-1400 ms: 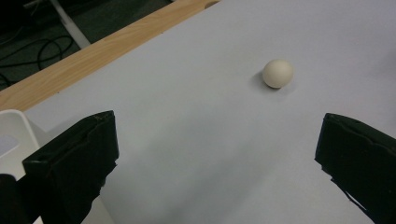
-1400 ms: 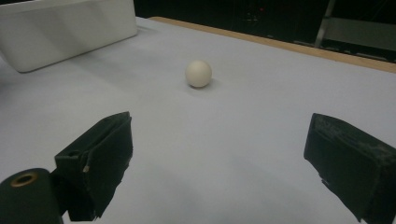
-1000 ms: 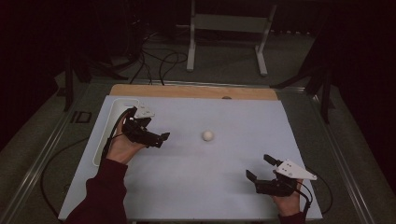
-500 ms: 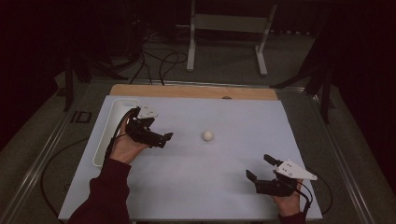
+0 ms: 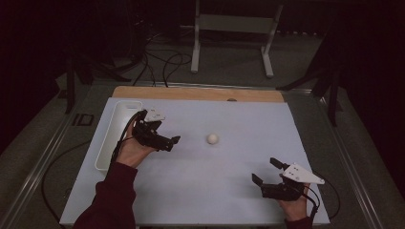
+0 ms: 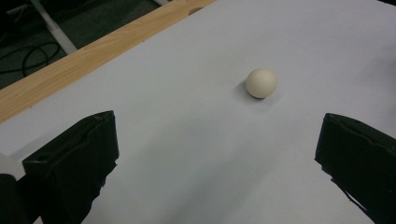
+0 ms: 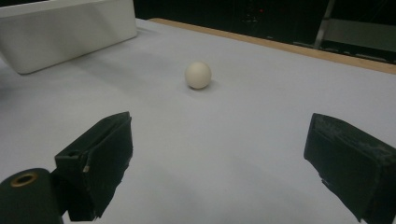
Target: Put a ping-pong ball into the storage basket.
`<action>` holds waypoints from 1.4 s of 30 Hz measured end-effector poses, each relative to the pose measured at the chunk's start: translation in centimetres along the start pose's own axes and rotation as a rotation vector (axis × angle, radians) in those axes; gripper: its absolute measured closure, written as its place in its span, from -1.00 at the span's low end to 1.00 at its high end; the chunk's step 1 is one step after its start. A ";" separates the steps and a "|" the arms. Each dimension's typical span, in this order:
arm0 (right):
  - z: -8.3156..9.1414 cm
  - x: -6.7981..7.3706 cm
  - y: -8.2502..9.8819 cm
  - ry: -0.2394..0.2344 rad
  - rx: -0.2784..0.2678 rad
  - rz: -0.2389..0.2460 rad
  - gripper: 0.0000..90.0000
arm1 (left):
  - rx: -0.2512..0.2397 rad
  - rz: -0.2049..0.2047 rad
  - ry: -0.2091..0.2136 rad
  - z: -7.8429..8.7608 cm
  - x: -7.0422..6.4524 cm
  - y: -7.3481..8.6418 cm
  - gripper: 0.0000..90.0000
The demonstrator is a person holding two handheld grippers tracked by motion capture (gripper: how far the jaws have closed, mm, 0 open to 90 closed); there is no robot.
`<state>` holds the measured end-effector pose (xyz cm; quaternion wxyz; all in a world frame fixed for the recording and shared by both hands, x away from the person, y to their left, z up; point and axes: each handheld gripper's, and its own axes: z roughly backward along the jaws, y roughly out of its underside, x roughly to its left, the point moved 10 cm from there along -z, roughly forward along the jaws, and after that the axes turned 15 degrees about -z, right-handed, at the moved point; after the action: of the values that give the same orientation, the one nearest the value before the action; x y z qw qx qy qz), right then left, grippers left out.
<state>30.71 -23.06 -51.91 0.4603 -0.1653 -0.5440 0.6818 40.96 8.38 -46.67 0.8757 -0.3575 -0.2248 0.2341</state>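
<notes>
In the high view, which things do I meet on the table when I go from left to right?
Tray → left gripper → ball → right gripper.

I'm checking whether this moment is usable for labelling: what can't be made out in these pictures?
- White tray: its inside floor, hidden by its near wall in the right gripper view and cut by that view's top edge.
- Ball: any surface marks, too small in the high view.
- Left claw: its gap, foreshortened in the high view.
- Room behind the table: too dark.
</notes>
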 end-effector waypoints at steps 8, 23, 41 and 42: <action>0.0 0.0 0.0 0.001 0.001 0.001 -0.83 | -0.001 -0.003 0.009 -0.4 -0.3 -0.2 -1.00; 0.0 0.0 0.0 0.001 0.000 0.000 -0.83 | 0.001 -0.017 0.026 -1.4 -1.2 -0.7 -1.00; -0.1 0.0 0.0 -0.002 -0.001 0.001 -0.83 | 0.004 -0.021 0.039 -2.5 -1.9 -1.1 -1.00; -0.1 0.0 0.0 -0.002 -0.001 0.000 -0.83 | 0.006 -0.023 0.040 -2.5 -2.0 -1.1 -1.00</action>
<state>30.74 -23.02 -51.92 0.4597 -0.1650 -0.5445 0.6819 41.12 5.22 -47.93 0.8837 -0.3569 -0.2109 0.2174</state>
